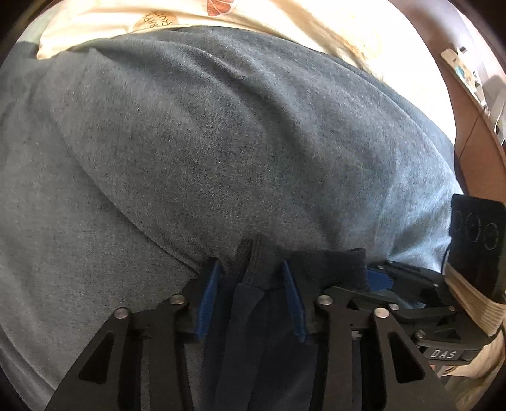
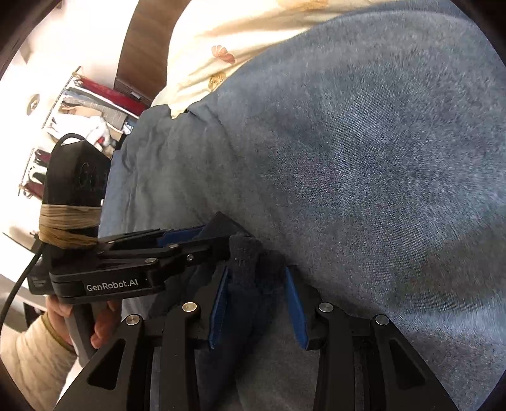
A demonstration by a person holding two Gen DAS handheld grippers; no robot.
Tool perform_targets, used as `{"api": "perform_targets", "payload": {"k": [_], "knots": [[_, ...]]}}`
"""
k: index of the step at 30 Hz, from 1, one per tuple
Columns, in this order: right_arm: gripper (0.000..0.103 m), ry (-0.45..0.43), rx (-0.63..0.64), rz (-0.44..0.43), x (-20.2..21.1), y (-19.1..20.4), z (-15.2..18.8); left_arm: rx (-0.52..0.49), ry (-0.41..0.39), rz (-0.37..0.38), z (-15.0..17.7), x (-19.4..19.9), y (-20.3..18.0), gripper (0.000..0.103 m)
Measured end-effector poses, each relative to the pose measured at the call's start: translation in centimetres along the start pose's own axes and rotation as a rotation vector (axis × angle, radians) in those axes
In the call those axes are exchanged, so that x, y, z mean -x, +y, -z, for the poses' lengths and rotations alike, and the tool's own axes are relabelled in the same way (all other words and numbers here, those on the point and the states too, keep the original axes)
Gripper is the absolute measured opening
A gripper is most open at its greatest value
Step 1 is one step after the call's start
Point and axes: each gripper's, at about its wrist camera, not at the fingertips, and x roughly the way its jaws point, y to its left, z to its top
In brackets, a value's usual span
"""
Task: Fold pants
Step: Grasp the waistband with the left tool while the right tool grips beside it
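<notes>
Blue-grey pants (image 1: pixel 221 142) lie spread over a cream sheet and fill both views (image 2: pixel 363 158). A dark ribbed cuff (image 1: pixel 262 268) at the pants' near edge sits between the blue pads of my left gripper (image 1: pixel 251 268), which is shut on it. My right gripper (image 2: pixel 257 275) is shut on a second dark cuff (image 2: pixel 246 259). The two grippers are close side by side: the right gripper (image 1: pixel 411 284) shows at the right of the left wrist view, the left gripper (image 2: pixel 196 240) at the left of the right wrist view.
A cream sheet with a printed pattern (image 1: pixel 253 12) lies under the pants. A brown wooden edge (image 1: pixel 468 95) runs at the right, with small items beyond it. A clothes rack (image 2: pixel 85 107) stands at the left of the right wrist view.
</notes>
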Motion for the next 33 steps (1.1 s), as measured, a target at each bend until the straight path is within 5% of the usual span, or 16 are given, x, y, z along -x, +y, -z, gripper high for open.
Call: {"api": "perform_targets", "payload": {"k": [5,10,22,33], "knots": [[0.033,0.012,-0.029,-0.013,-0.1,-0.4,-0.3,0.001,-0.01,0.01,0.6,0.9,0.3,0.022],[0.022,0.011,-0.02,-0.022,1.2,0.1,-0.7,-0.024,-0.053,0.016,1.2,3.4,-0.5,0.02],[0.02,-0.107,0.269,0.05,7.3,7.3,0.1,-0.06,-0.218,0.019,3.6,12.3,-1.6,0.02],[0.02,-0.165,0.541,0.039,11.7,17.2,4.8,-0.007,-0.376,-0.038,11.6,21.5,-1.3,0.02]]}}
